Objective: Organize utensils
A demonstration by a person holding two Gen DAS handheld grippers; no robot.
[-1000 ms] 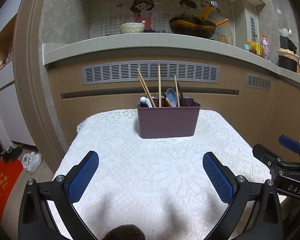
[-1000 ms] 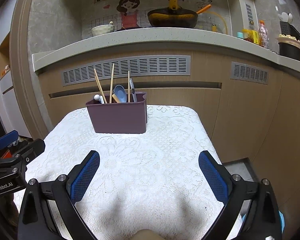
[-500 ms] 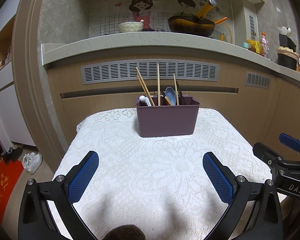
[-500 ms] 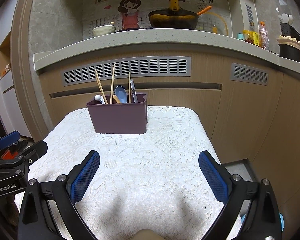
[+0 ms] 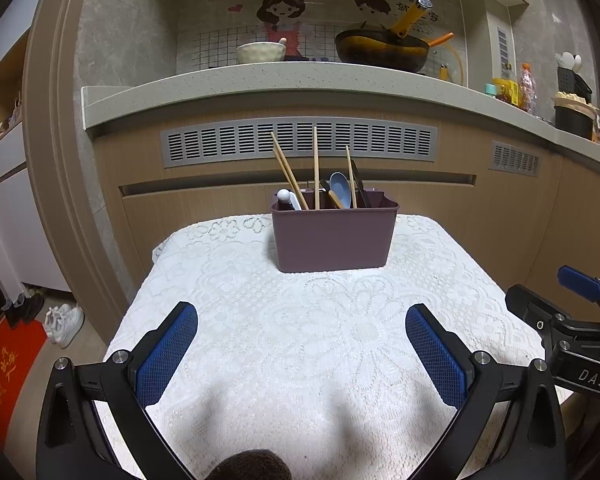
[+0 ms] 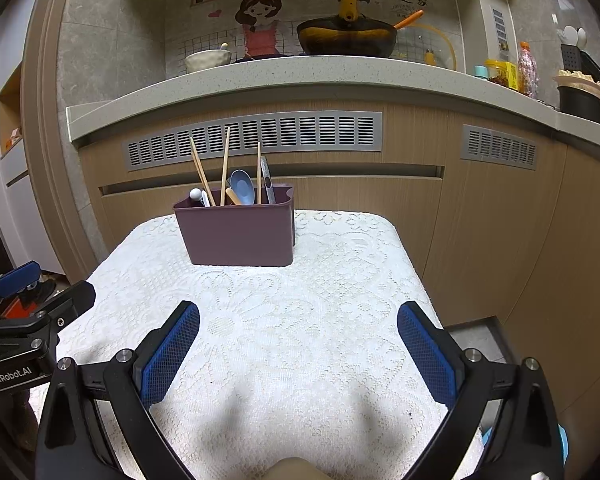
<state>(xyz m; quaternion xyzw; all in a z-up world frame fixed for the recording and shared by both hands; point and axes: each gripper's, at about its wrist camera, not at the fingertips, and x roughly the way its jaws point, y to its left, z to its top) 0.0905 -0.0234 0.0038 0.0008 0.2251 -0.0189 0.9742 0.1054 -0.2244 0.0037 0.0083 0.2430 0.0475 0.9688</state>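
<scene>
Looking through the left wrist view, you see your left gripper (image 5: 301,336) spread wide and empty, well short of the purple caddy (image 5: 333,236) on the lace-covered surface (image 5: 260,320), and in the right wrist view your right gripper (image 6: 298,336) is equally wide, so pinch the light, stiff, slippery chopsticks (image 6: 224,164) above the caddy's rim.

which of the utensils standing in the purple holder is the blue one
The spoon, bowl end up, right of centre in the purple holder. The chopsticks are wooden.

"DAS" marks the right tool (image 5: 579,344); "GenRobot.AI" the left tool (image 6: 24,332).
</scene>
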